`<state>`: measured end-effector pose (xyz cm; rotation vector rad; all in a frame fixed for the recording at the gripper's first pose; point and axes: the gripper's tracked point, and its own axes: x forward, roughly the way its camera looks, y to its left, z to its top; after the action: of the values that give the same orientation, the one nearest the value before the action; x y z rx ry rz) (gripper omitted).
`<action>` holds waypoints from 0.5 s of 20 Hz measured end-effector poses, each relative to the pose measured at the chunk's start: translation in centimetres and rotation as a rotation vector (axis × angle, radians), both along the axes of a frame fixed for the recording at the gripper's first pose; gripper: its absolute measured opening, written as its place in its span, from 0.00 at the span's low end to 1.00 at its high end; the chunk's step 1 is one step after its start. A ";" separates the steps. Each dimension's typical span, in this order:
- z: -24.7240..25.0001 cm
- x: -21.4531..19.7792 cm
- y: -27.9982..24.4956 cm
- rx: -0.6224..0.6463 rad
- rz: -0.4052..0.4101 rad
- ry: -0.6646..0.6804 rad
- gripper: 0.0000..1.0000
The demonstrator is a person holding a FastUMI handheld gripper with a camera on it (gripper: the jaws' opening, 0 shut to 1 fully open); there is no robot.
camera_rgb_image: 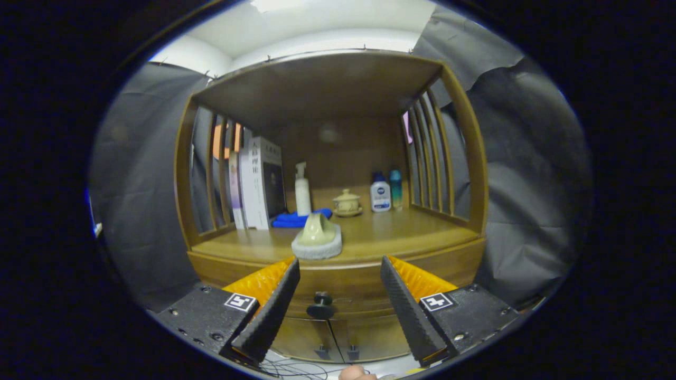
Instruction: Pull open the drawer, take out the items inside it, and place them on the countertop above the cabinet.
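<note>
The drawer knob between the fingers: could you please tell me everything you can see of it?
The drawer knob is a small dark round pull on a short stem, standing out from the wooden drawer front just under the countertop. The drawer looks closed. The knob sits between the fingers of the open tool, nearer the left finger, and neither finger touches it. Its material cannot be told. Below it are two smaller cabinet door handles.

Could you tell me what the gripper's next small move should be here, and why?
Probably ease straight forward until the drawer knob sits between the fingertips, then close on it. The gripper is open, its fingers spread to either side of the knob, which lies a little ahead of them, and the drawer looks fully shut beneath the countertop, so nothing can come out yet.
</note>
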<state>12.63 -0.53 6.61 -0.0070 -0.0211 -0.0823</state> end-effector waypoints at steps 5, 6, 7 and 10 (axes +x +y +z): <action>5.5 -6.8 -1.3 -0.020 -0.038 -0.041 0.98; 5.9 -7.9 -1.4 -0.027 -0.041 -0.046 0.98; 5.7 -9.2 -1.6 -0.035 -0.049 -0.042 0.98; 4.3 -13.0 -0.9 -0.042 -0.033 -0.025 0.98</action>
<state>-0.39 -1.45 10.88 -0.0484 -0.0478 -0.1152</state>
